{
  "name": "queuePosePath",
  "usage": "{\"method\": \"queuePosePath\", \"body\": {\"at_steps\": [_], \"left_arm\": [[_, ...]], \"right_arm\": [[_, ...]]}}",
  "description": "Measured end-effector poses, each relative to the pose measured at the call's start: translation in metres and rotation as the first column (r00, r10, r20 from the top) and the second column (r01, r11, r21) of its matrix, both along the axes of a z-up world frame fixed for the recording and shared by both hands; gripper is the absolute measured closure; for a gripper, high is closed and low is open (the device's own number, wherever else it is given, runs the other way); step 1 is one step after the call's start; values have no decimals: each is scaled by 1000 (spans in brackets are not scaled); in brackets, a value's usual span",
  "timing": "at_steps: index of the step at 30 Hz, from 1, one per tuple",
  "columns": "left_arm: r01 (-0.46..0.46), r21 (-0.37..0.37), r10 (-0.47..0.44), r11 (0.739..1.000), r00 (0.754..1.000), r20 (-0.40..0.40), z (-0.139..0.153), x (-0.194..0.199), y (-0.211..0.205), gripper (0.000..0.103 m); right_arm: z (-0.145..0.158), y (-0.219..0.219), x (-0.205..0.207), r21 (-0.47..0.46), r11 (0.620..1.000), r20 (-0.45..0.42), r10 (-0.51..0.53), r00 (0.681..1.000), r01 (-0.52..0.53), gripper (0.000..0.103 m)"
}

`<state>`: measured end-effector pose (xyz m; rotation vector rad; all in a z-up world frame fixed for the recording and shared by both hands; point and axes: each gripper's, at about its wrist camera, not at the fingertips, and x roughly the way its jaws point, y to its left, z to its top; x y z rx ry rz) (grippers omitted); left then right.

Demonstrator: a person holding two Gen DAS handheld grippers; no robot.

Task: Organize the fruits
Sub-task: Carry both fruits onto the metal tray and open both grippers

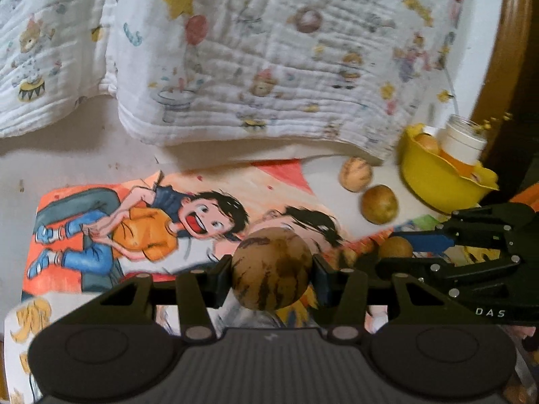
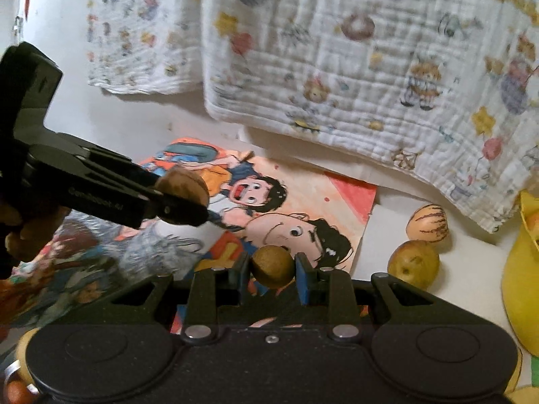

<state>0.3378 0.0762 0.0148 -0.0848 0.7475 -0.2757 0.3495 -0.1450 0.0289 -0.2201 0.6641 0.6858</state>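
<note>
Yellow bowl [image 2: 518,289] cut by right edge; blanket [image 1: 269,50] print blurred.

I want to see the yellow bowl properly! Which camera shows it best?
The left wrist camera. There the yellow bowl shows almost whole at the right, with fruit and a white jar inside. The right wrist camera catches only a slice of the yellow bowl, cut off by the right edge, so you cannot see what is in it.

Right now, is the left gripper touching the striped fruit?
Touching. The left wrist view shows both fingers of the left gripper pressed against the sides of the striped fruit, with no gap on either side.
</note>
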Motion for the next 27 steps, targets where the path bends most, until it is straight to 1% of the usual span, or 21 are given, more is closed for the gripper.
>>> {"method": "queuePosePath", "body": {"at_steps": [10,15,21,27], "left_arm": [[66,-8,-66,998,997,-30,2,-54,-16,50],[111,4,-111,994,992,-54,-1,-75,-27,50],[140,17,-138,990,987,-86,-6,-91,-38,50],[168,64,-159,984,979,-126,-10,-97,-47,50]], "right_arm": [[19,-18,-78,30,999,14,35,999,-35,73],[22,-24,-116,4,998,-4,60,998,-60,73],[19,-25,-142,-13,997,-37,75,997,-75,73],[12,-24,-155,-71,990,-64,114,991,-119,73]]}}
